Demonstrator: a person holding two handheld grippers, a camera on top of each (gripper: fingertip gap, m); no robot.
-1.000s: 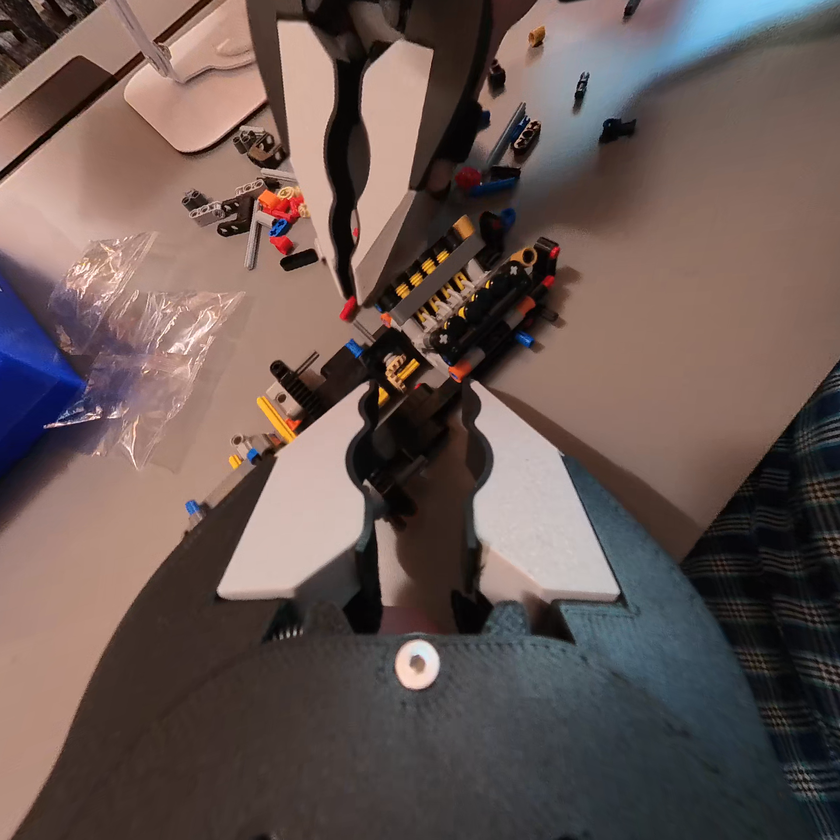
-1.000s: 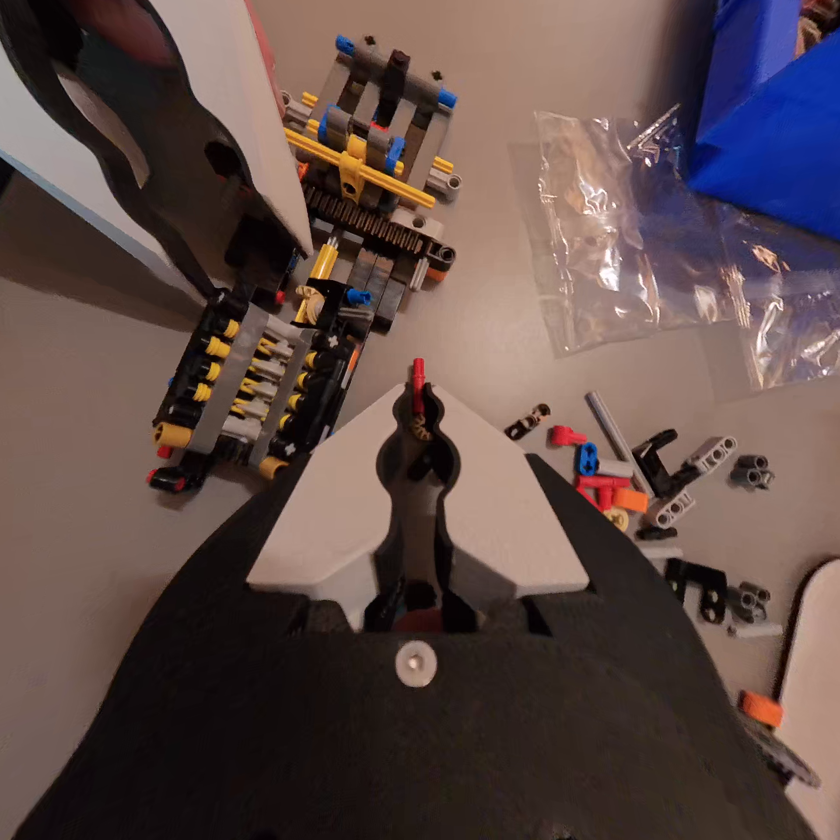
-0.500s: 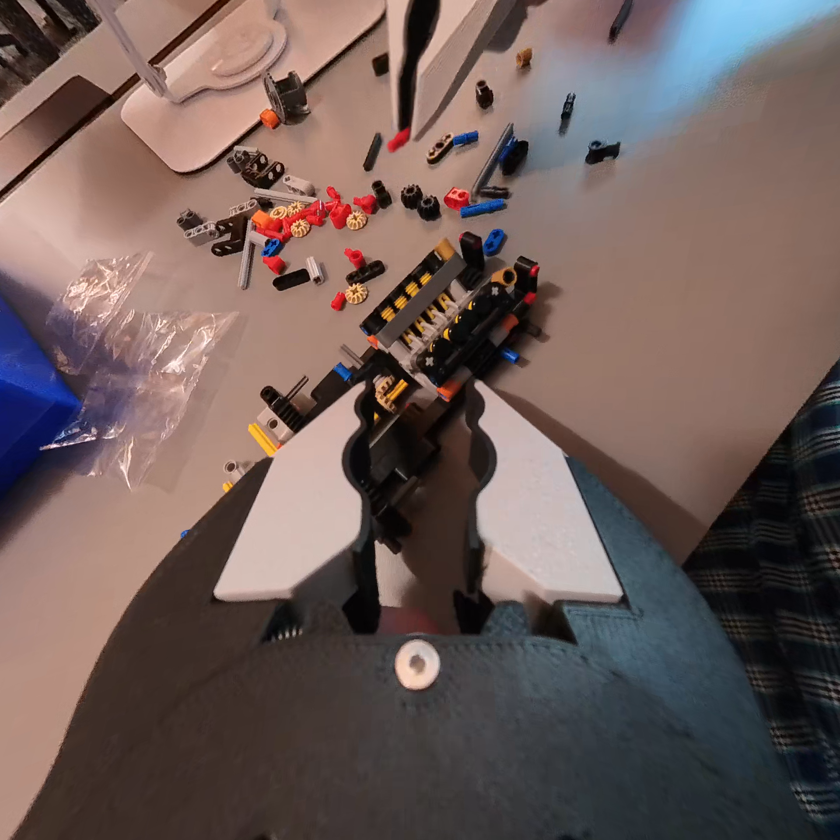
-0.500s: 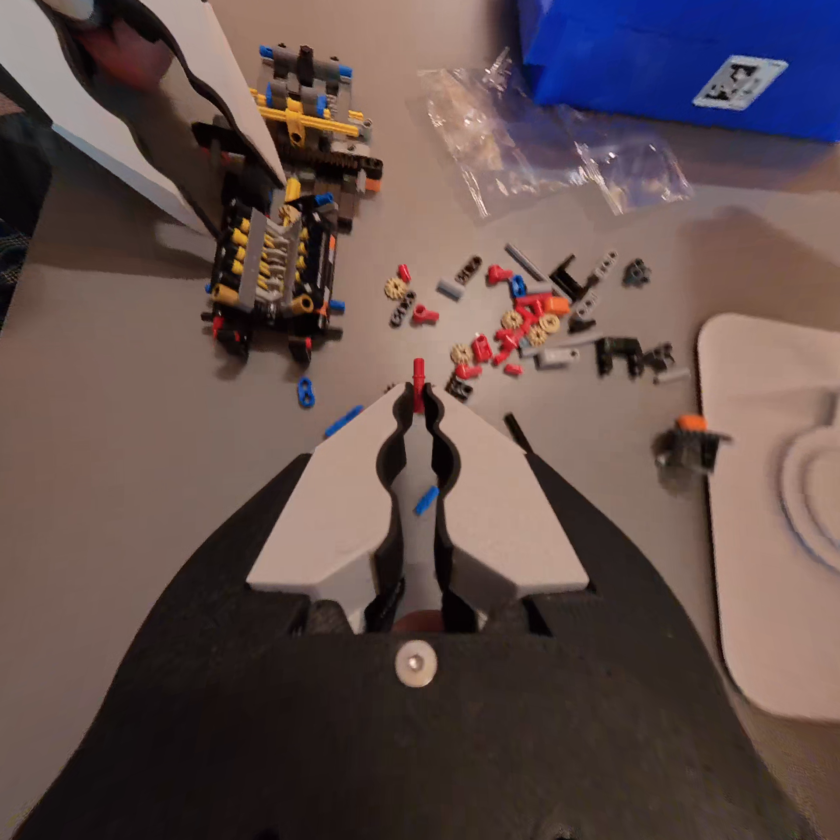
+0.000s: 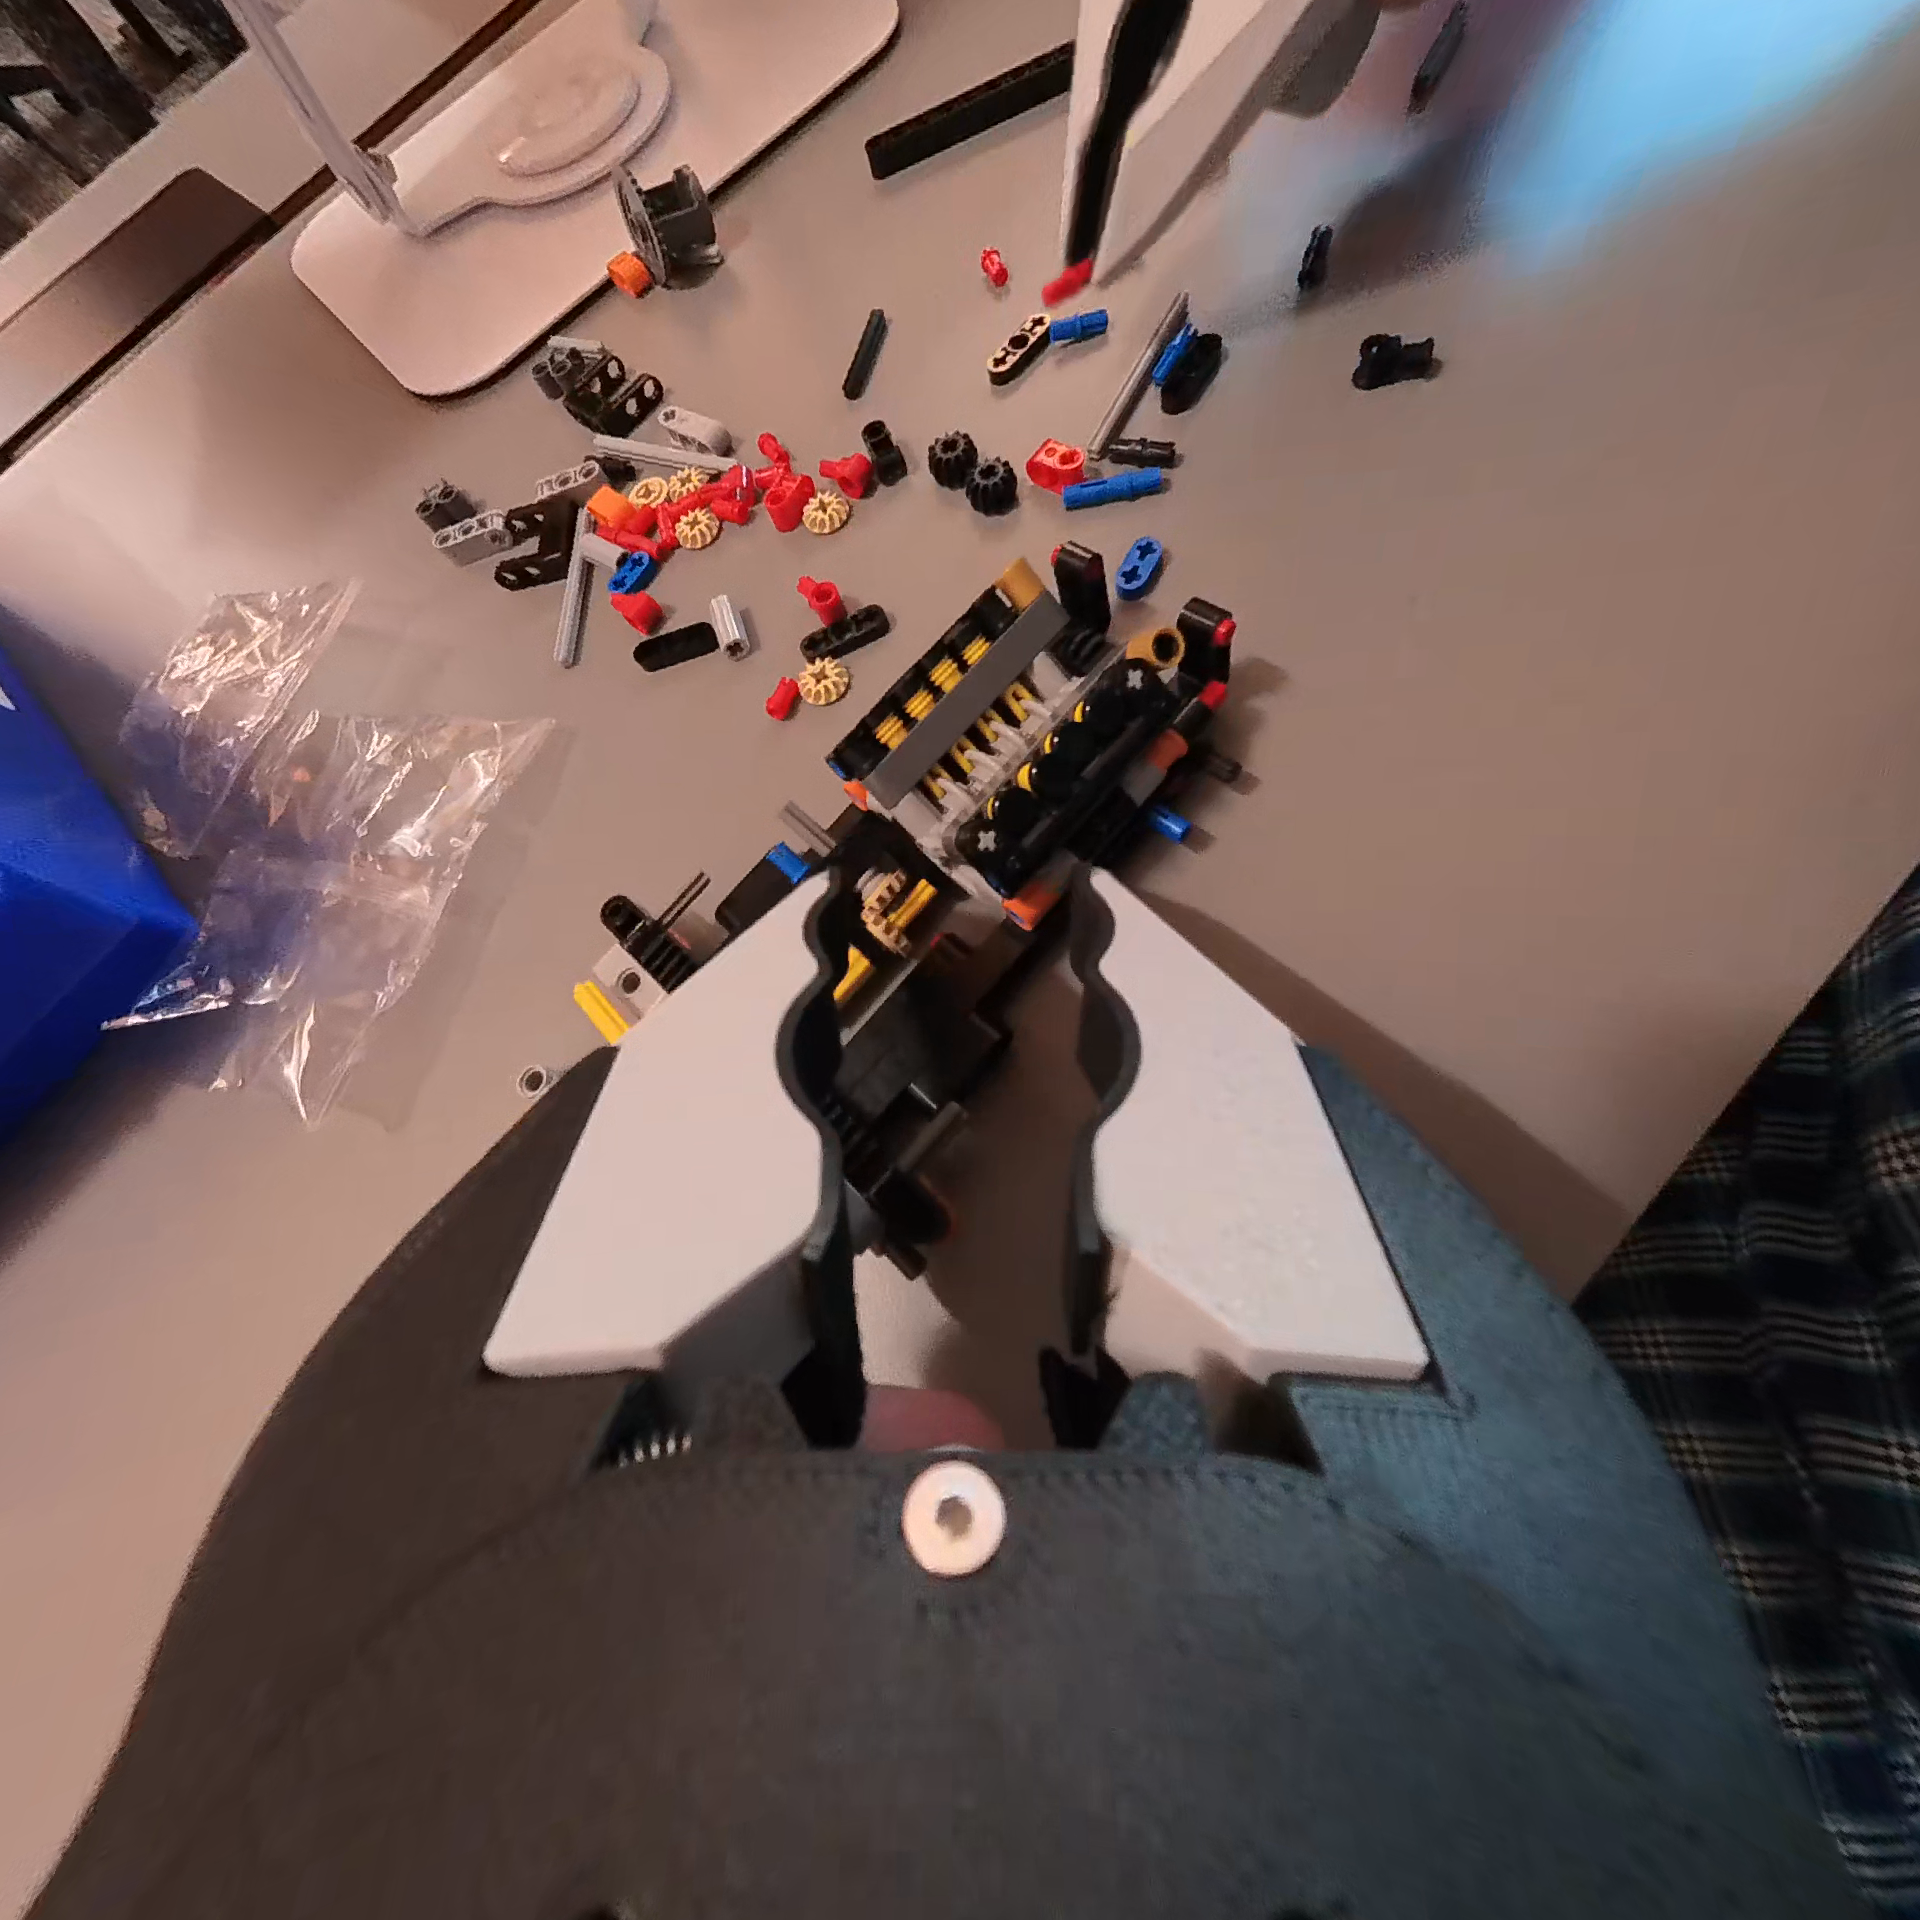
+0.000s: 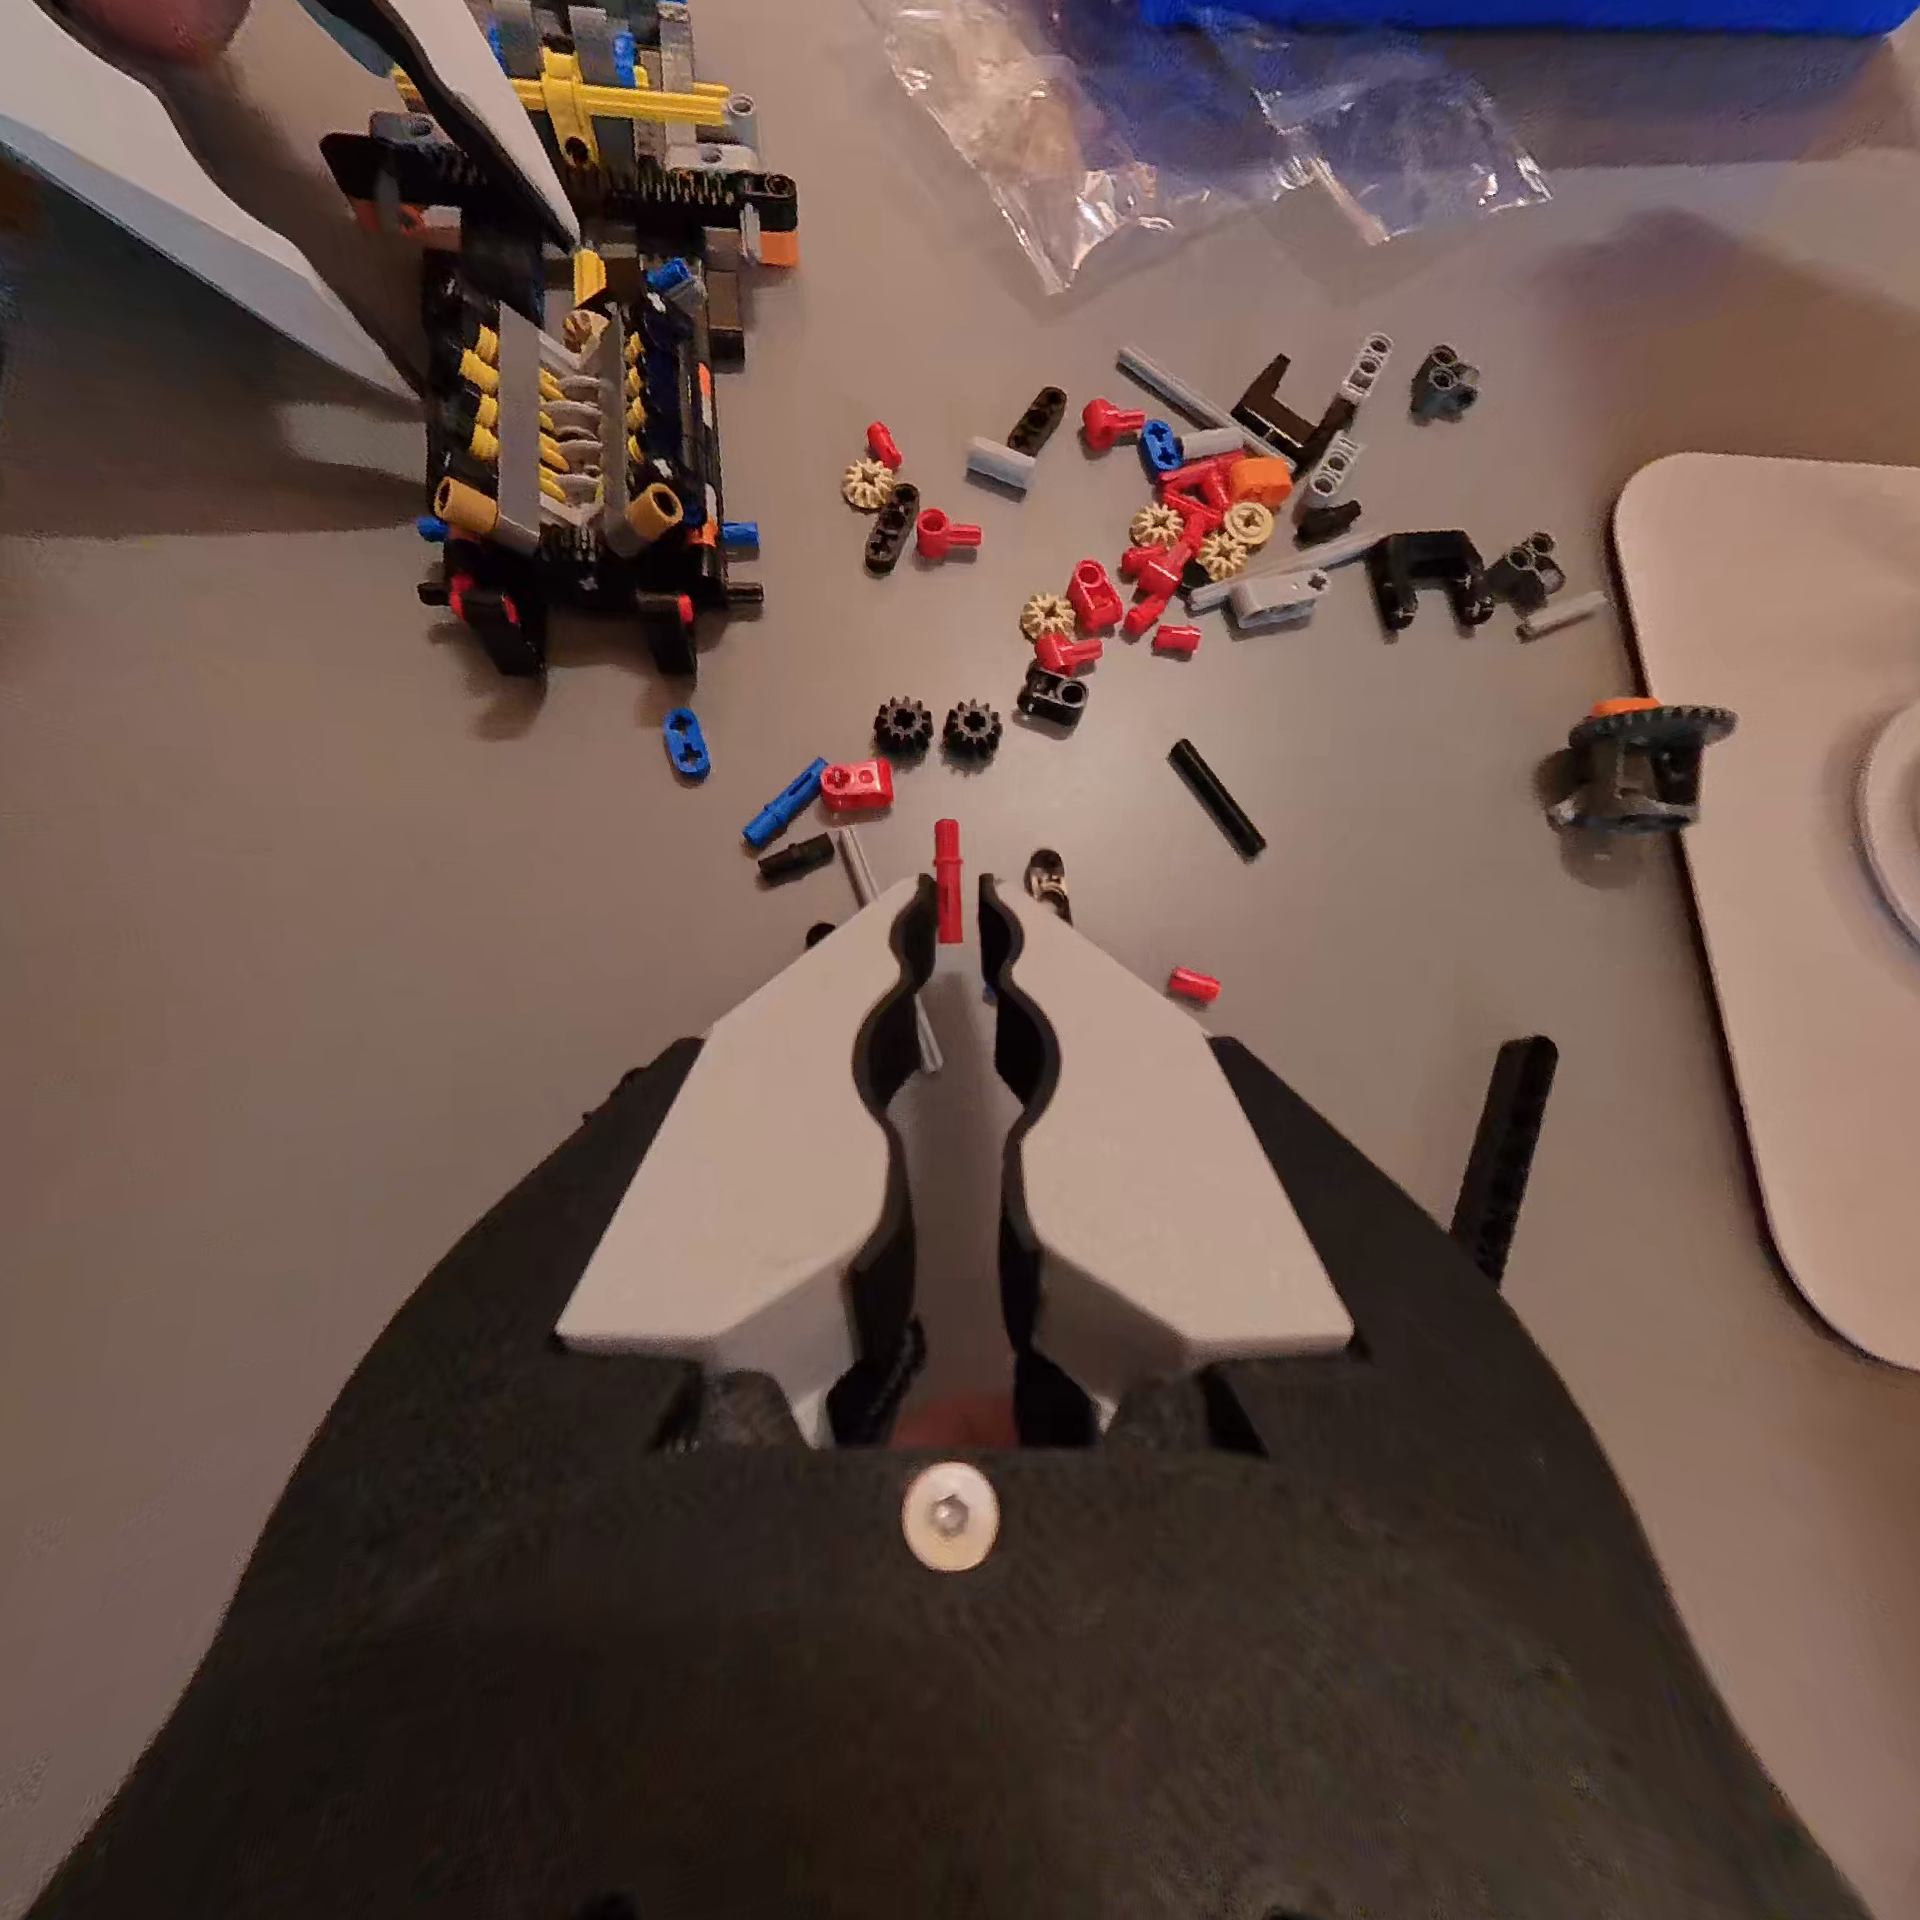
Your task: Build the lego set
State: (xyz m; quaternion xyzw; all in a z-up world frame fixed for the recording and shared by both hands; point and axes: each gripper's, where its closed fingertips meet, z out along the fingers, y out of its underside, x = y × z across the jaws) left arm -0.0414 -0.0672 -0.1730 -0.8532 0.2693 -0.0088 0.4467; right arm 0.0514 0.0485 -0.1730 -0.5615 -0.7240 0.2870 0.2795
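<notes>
The lego assembly [image 5: 1018,727], black with yellow, grey and blue parts, lies on the grey table. My left gripper [image 5: 961,894] straddles its near black end and is shut on it. Both also show at the top left of the right wrist view: the assembly [image 6: 571,468] and the left gripper [image 6: 488,301]. My right gripper [image 6: 951,888] is shut on a small red pin [image 6: 947,852] that sticks out past its tips, low over the table among loose pieces and clear of the assembly. The right gripper [image 5: 1086,260] also shows at the top of the left wrist view.
Loose small pieces [image 6: 1195,520] lie scattered right of the assembly. Clear plastic bags [image 6: 1195,135] and a blue box [image 5: 62,914] lie beyond. A white stand base [image 6: 1787,831], a gear piece [image 6: 1642,769] and a long black beam [image 6: 1507,1143] are at the right. Plaid fabric [image 5: 1787,1299] is at the table edge. Left tips to right tips: about 15 cm.
My right gripper has pulled back from the assembly to over the loose pieces, still holding the red pin. My left gripper has stayed on the assembly.
</notes>
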